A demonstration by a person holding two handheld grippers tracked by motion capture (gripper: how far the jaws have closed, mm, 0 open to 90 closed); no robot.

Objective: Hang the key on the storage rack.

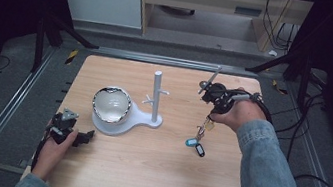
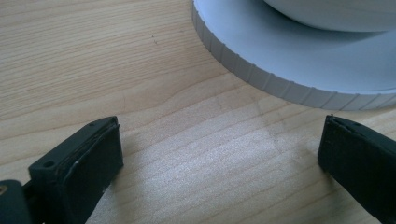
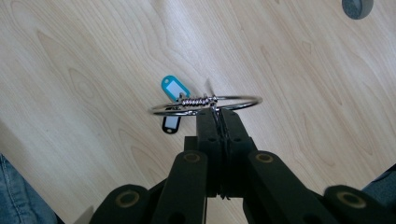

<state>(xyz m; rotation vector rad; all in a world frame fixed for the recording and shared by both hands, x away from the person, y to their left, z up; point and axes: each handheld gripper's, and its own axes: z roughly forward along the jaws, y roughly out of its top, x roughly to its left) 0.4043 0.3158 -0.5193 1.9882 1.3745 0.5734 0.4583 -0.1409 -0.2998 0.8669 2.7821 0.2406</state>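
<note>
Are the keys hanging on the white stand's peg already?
No, the key ring is pinched in the right tongs, above the table.

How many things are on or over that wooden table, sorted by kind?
Key ring with tags, held in the right gripper: 1
White stand with post: 1
Bowl on the stand's base: 1
Grippers, counting the left gripper: 2
Total: 5
</note>
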